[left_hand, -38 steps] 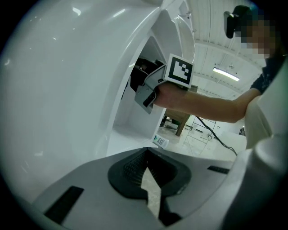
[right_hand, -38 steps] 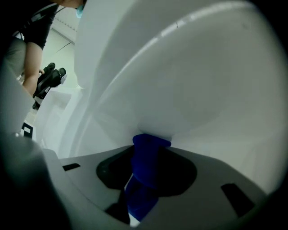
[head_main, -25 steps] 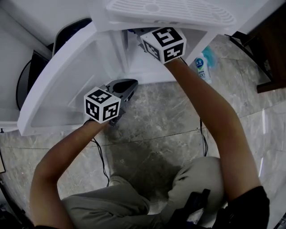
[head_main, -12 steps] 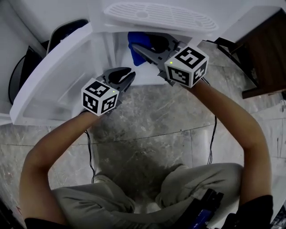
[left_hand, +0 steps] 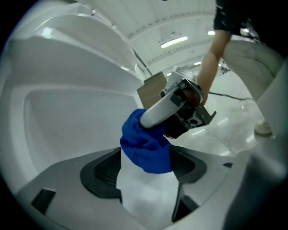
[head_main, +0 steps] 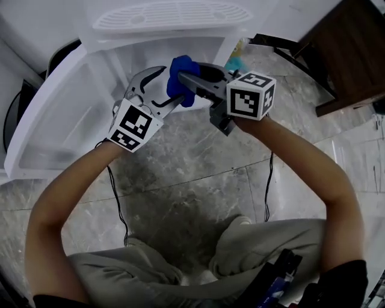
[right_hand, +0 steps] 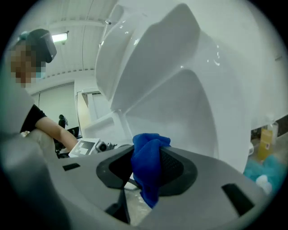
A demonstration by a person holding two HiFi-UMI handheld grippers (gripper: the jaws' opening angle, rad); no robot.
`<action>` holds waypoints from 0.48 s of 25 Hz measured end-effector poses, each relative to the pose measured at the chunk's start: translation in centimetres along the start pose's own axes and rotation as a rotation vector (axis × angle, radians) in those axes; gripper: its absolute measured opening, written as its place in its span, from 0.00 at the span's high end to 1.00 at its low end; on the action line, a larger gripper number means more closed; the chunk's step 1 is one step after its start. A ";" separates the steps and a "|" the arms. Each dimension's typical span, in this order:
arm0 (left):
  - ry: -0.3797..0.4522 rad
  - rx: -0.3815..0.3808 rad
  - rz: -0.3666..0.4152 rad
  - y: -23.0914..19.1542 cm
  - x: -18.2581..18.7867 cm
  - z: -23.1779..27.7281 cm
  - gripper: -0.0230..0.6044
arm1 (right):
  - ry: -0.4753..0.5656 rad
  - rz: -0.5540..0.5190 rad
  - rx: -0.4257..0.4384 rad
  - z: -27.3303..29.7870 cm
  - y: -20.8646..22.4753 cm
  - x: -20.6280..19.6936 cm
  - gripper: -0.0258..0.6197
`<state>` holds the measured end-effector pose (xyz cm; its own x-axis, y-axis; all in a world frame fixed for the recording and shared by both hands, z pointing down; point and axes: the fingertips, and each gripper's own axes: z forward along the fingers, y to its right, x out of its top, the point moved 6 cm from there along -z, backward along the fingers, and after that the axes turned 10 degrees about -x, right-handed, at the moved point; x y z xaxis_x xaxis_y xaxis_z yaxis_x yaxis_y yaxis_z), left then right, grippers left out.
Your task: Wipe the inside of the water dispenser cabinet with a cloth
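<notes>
The cloth (head_main: 178, 69) sits at the tip of the right gripper (head_main: 183, 78), whose jaws are clamped on it. The same bundle also lies between the jaws of the left gripper (head_main: 171, 84). Those jaws have just been opening and stand wide apart, their pads clear of the fabric on both sides. The two grippers meet nose to nose just in front of the cabinet (head_main: 198, 51), the left reaching in from the left and the right from the right. The left gripper would only need to close where it is to take the cloth, so this looks like a handover or a regrip.

In the left gripper view the cloth hangs as a short bunched wad, its long axis running down between the pads. It is a soft blue weave, crumpled and folded over itself, and should squash easily.

The cabinet lies beyond both grippers, on the far side. It is smooth, glossy white plastic. Its door (head_main: 54, 120) is swung out to the left, with a shallow moulded recess on its inner face. A slotted white drip grille (head_main: 171, 13) sits above the opening. The floor (head_main: 198, 174) is grey veined stone tile.
</notes>
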<state>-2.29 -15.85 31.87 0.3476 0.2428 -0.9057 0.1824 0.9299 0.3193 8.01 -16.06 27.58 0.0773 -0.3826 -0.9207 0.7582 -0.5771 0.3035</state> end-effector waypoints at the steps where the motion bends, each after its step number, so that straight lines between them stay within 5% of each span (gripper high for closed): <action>1: -0.018 -0.002 0.071 0.2 0.2 0.1 0.45 | -0.029 0.015 0.023 -0.1 -0.1 -0.4 0.77; 6: -0.104 -0.039 0.342 1.3 1.1 -0.4 0.45 | -0.159 0.079 0.116 0.0 -1.2 -2.0 0.77; 12: -0.143 -0.119 0.487 3.0 2.1 0.0 0.45 | -0.256 0.104 0.200 0.2 -2.4 -2.6 0.77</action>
<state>-1.02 -12.58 30.92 0.4895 0.6229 -0.6102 -0.1349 0.7455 0.6528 5.85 -13.85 29.31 -0.0370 -0.6012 -0.7982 0.6110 -0.6457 0.4580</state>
